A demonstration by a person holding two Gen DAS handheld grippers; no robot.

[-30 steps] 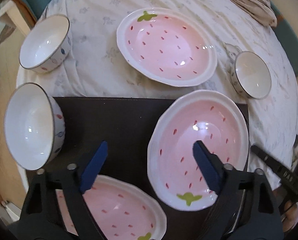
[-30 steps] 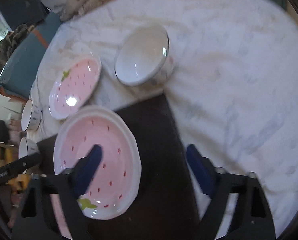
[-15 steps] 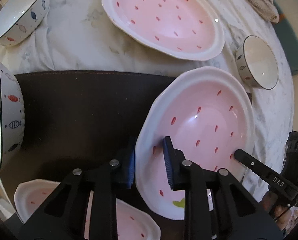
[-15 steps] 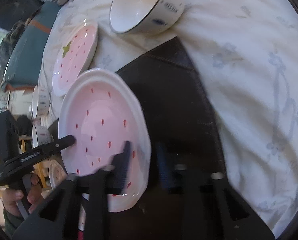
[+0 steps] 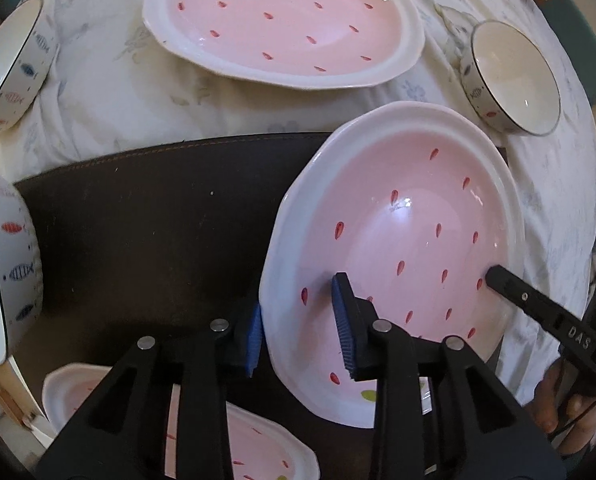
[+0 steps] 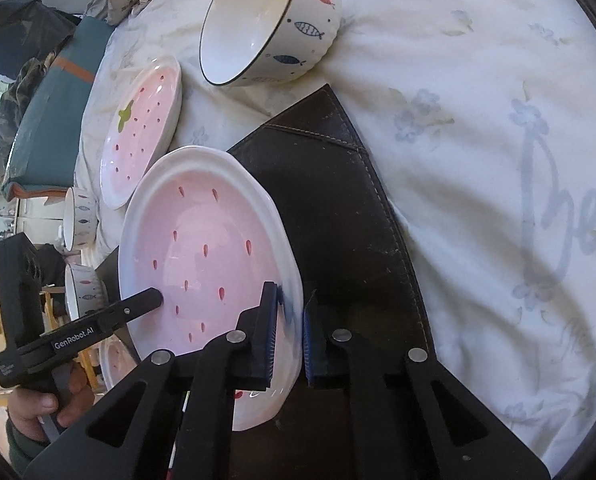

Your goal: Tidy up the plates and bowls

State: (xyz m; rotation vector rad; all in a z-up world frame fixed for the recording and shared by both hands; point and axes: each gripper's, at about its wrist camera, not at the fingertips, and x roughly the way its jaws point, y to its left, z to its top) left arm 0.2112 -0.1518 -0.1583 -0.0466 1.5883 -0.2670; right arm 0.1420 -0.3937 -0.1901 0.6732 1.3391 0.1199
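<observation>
In the left wrist view, the black gripper arms are covering much of the nearest strawberry plate (image 5: 257,452), whose lower part is running off the bottom edge, and two fish-pattern bowls (image 5: 13,264) are being cut by the left edge. The outer blue pad (image 5: 254,330) of the left gripper (image 5: 298,326) is lying half hidden behind the rim of the strawberry plate on the mat (image 5: 398,240). In the right wrist view, the far left gripper's second finger is sitting out of sight behind that plate (image 6: 201,248), and the two small bowls (image 6: 79,222) at the left are showing too small for their patterns to be made out
</observation>
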